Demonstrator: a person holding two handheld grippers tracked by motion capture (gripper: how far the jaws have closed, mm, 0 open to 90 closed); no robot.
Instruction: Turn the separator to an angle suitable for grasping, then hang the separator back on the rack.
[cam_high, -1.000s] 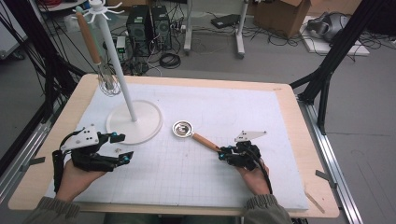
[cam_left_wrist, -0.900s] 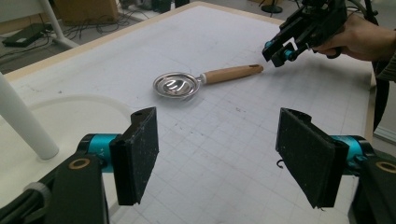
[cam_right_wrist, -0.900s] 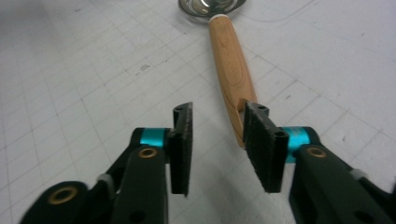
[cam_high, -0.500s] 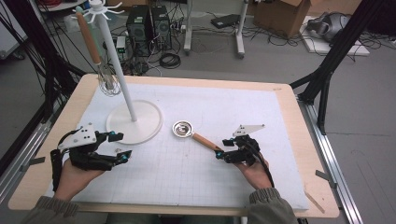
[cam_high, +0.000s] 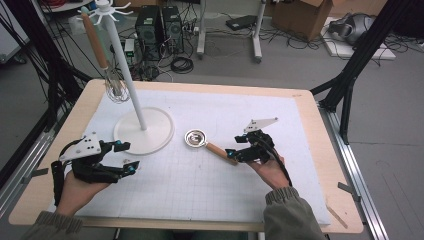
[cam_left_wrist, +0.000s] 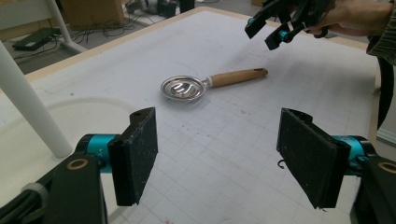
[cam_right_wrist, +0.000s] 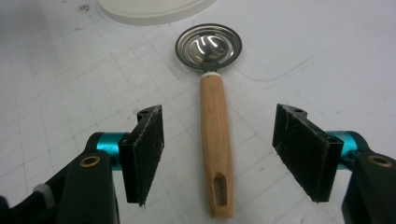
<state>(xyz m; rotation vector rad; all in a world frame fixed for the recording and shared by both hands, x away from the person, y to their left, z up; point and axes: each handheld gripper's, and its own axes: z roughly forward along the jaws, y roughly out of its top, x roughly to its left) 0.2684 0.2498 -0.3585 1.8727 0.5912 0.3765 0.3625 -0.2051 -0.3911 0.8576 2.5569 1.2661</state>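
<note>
No legible text, label, brand, number or sign on anything in these views.

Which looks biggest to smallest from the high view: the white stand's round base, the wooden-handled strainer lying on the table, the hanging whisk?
1. White stand's round base, clearly widest.
2. Hanging whisk.
3. Strainer.
The whisk hangs nearer the camera, so ranks 2 and 3 are unsure.

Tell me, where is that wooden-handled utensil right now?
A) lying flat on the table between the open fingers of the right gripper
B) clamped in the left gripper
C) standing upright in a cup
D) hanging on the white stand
A: the utensil lies flat on the table, its wooden handle between the right gripper's open fingers, untouched.
</note>
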